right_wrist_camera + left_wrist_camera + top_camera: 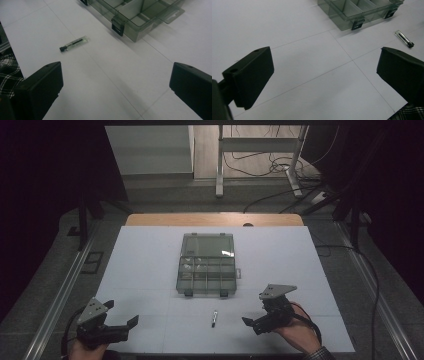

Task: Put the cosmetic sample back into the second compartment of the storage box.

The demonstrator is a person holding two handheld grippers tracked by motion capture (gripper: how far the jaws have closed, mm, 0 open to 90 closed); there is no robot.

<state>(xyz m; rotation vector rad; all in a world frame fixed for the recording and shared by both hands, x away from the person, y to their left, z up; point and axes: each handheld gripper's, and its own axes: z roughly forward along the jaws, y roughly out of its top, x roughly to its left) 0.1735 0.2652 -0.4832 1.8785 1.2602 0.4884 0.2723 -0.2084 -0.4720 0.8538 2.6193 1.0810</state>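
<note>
Both tongs are spread and empty: left tongs [121, 326] low at the near left of the white counter [145, 265], right tongs [251, 324] near right. The small clear tube with a black cap [214, 318] lies flat between them, just in front of the open smoky-grey plastic compartment box [206, 264]. Recommended: right tongs approach square across the tube's width and pinch mid-length, as it will likely roll.

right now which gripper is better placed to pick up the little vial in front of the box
Right, probably. The right gripper is open and nearer the small vial, which lies before the open compartment box. The left gripper is open too, but farther away.
</note>
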